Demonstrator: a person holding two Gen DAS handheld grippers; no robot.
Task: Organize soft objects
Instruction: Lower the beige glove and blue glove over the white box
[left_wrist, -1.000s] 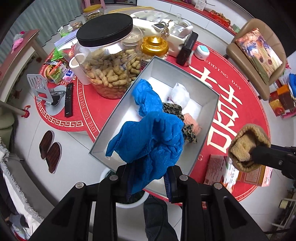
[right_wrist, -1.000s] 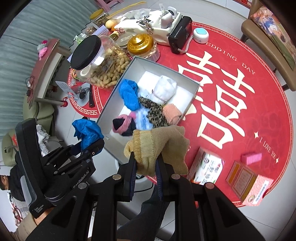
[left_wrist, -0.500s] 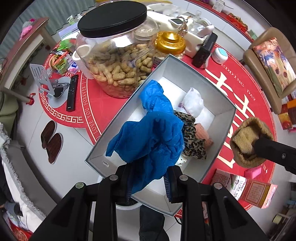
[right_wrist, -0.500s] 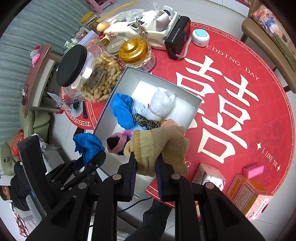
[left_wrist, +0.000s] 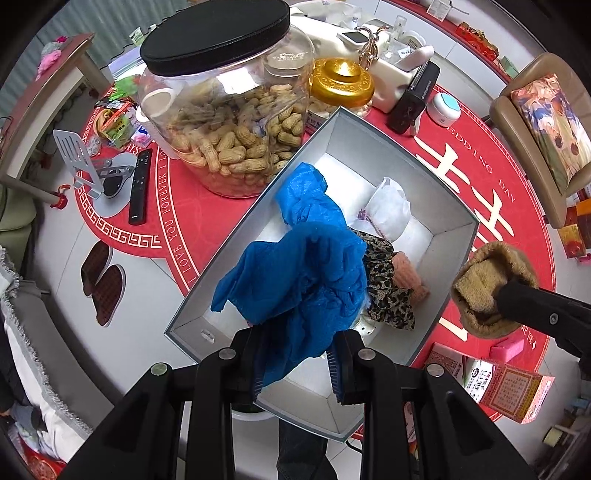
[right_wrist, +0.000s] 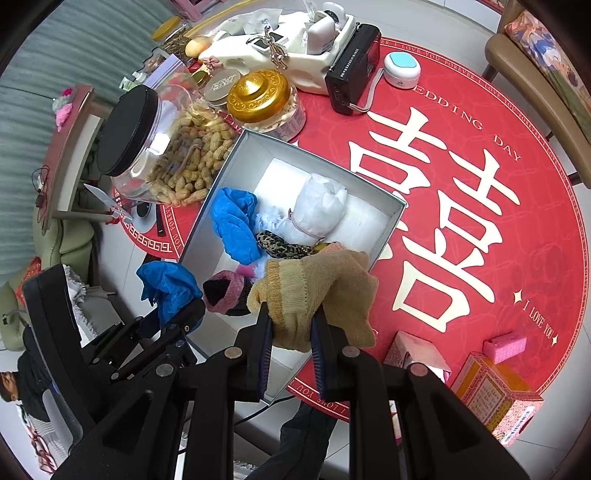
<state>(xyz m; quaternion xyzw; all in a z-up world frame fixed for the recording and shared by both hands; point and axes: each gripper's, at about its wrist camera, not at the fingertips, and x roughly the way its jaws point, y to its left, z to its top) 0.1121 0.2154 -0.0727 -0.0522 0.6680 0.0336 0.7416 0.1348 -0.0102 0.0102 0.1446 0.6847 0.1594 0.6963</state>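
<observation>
Moved in over the grey box (left_wrist: 402, 166) and lower since a second ago, both grippers; box and peanut jar (left_wrist: 229, 122) now larger in each view. Left gripper (left_wrist: 297, 363) clenched on a crumpled blue cloth (left_wrist: 299, 291), hanging above the near end of the box. Right gripper (right_wrist: 291, 334) clenched on a tan knitted sock (right_wrist: 317, 295), held over the near right corner of the box; seen from the left wrist, out past the box's right wall (left_wrist: 487, 291).

Already lying inside the box: a second blue cloth (right_wrist: 234, 221) along the left wall, a white bundle (right_wrist: 319, 208) toward the far end, a leopard-print piece (right_wrist: 280, 245) in the middle, a pink knitted piece (left_wrist: 408, 278) just right of it, a pink-and-black sock (right_wrist: 225, 291) at the near end.

Resting on a round red mat (right_wrist: 461, 206) with large white characters. Just left of the box, touching or nearly so, the black-lidded peanut jar. At the far corner, a gold-lidded jar (right_wrist: 260, 98). To the near right on the mat, two pink cartons (right_wrist: 495, 398) and a small pink block (right_wrist: 504, 341).
</observation>
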